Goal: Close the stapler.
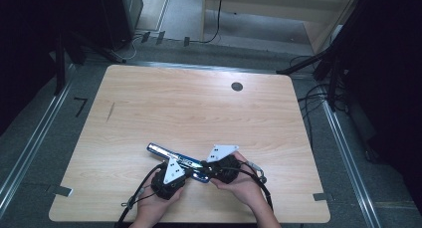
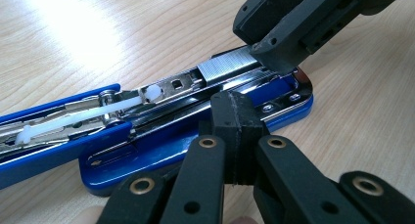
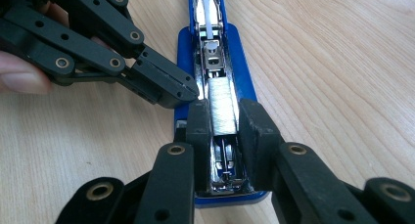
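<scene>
Nearest the person, at the front edge of the wooden surface [image 1: 149, 103], two hands come in from below, each carrying black tongs with a trailing cable. The left tongs [image 2: 238, 117] have their jaws pressed fully together with nothing between them; their joined tip rests against the side of a blue stapler's [image 2: 161, 150] base, touching the metal rail. The right tongs [image 3: 226, 117] stand at a narrow gap and straddle the stapler's open metal channel, one jaw on each side of a strip of staples [image 3: 221, 109] lying in that channel; the pads sit right against the strip's sides, gripping it. In the left gripper view the right tongs come down from the upper right onto the same silver strip, near the rounded front end of the base. The stapler lies flat on the surface, opened out: its blue top arm is swung back and stretches away from the base, with a white plastic pusher rod [image 2: 83, 117] lying along the exposed rail. In the high view the stapler [image 1: 166, 151] lies slantwise between the two hands, its far end pointing up and to the left, toward the middle of the surface. Farther off, near the back edge, a small dark round grommet [image 1: 237, 86] is set into the wood.
</scene>
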Demonstrator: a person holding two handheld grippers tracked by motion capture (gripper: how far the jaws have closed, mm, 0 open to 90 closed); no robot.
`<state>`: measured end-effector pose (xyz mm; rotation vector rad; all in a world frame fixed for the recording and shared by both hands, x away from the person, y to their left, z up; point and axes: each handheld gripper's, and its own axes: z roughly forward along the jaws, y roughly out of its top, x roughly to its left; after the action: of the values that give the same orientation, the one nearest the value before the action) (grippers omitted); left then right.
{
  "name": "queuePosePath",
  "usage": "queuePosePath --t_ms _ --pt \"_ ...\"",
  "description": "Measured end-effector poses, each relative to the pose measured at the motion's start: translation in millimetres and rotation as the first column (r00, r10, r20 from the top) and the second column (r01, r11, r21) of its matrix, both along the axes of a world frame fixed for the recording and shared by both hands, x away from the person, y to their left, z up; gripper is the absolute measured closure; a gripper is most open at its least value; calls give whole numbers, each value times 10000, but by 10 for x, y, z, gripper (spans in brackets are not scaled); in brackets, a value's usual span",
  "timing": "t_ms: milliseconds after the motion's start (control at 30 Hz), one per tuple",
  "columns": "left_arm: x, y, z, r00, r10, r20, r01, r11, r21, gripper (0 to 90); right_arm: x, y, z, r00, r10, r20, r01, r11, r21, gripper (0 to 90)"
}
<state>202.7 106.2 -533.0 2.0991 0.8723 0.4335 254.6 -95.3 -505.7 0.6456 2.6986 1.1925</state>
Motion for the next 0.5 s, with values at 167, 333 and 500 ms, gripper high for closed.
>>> queuePosePath --t_ms 167,333,500 --pt "0 -2 -2 10000 27 -4 -27 10000 -57 900 15 -17 15 9997 -241 47 239 9992 315 774" --pt "-1 -3 -2 10000 26 5 -26 10000 -43 900 24 -20 10 9991 -412 -66 415 9981 458 773" --pt "-1 -1 -1 10000 10 -3 -10 10000 -18 900 11 -10 -18 9986 -516 -108 521 9977 437 791"
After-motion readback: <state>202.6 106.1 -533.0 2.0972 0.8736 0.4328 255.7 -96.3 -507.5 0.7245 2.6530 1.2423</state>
